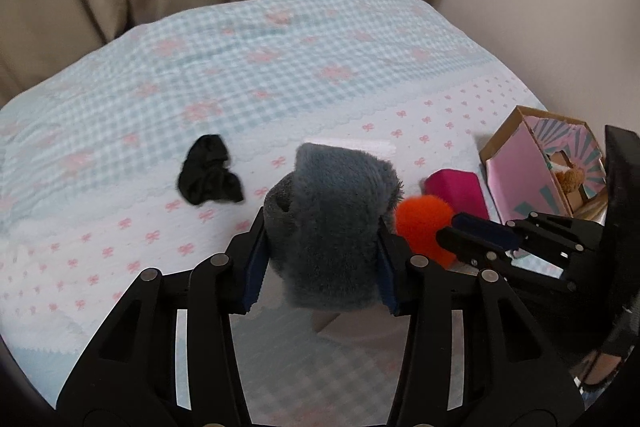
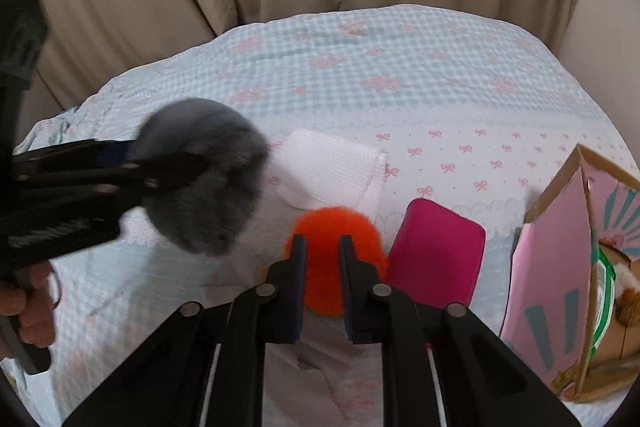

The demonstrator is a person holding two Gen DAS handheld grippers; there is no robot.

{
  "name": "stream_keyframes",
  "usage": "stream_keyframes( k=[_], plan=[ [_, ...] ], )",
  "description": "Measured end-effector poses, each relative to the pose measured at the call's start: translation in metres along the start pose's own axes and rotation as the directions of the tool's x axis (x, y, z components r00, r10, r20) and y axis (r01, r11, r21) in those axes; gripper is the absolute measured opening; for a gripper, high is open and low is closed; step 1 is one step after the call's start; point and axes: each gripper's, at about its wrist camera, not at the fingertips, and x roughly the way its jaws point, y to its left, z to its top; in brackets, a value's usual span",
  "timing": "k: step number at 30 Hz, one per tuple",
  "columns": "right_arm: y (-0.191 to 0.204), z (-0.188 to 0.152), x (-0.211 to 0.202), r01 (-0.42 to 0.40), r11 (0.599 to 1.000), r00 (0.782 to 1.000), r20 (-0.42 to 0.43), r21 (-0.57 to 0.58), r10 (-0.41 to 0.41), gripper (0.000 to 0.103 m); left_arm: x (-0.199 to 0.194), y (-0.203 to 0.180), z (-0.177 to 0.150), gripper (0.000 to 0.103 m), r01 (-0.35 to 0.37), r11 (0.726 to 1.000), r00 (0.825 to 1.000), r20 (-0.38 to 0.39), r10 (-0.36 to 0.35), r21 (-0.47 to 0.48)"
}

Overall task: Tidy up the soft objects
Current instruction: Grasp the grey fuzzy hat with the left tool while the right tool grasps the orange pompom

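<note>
A grey fluffy soft item [image 1: 336, 211] hangs above the bed, and my left gripper [image 1: 322, 231] is shut on it, its blue pads pressing both sides. To its right, my right gripper [image 1: 460, 231] is shut on an orange pom-pom [image 1: 420, 223]. In the right wrist view the orange pom-pom [image 2: 322, 279] is squeezed between the pads of my right gripper [image 2: 323, 243]. The blurred grey item [image 2: 208, 183] sits at the left in my left gripper [image 2: 168, 157], which a hand [image 2: 32, 303] holds.
A crumpled black cloth [image 1: 210, 177] lies on the checked bed cover [image 1: 280, 67]. A folded white cloth [image 2: 328, 171] and a magenta block [image 2: 436, 255] lie near the pom-pom. An open pink cardboard box [image 2: 560, 267] with a brown plush toy [image 1: 570, 179] stands right. Beige curtains hang behind.
</note>
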Motion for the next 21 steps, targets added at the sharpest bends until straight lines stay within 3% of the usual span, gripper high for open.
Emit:
stream_keyframes(
  k=[4,6,7,8,10,18,21],
  plan=[
    [0.006,-0.003,0.015,0.011,1.000,1.000,-0.018,-0.014,-0.011,0.016,-0.005,0.013,-0.011,0.042,-0.005,1.000,1.000,-0.002,0.005,-0.026],
    [0.008,-0.005,0.024,0.016,1.000,0.999,-0.030,-0.022,-0.017,0.022,-0.005,0.018,-0.015,0.042,-0.005,0.999,1.000,-0.003,0.005,-0.035],
    [0.008,-0.006,0.028,0.019,1.000,0.999,-0.026,-0.022,-0.020,0.032,-0.005,0.020,-0.016,0.042,-0.005,0.999,1.000,-0.001,0.005,-0.036],
    [0.008,-0.006,0.030,0.027,0.999,1.000,-0.015,-0.025,-0.028,0.050,-0.005,0.022,-0.017,0.042,-0.004,0.999,1.000,0.000,0.004,-0.039],
    [0.006,-0.005,0.035,0.029,0.999,0.999,-0.016,-0.014,-0.029,0.059,-0.006,0.026,-0.020,0.042,-0.005,0.999,1.000,0.002,0.005,-0.046],
    [0.002,-0.006,0.070,0.098,0.995,0.992,-0.082,-0.027,-0.100,0.059,-0.001,0.033,-0.023,0.042,-0.005,0.998,1.000,0.002,0.005,-0.059],
    [0.008,-0.009,0.079,0.141,0.987,0.986,-0.080,-0.080,-0.148,0.045,0.001,0.034,-0.023,0.042,-0.007,0.998,1.000,-0.003,0.006,-0.057]
  ],
)
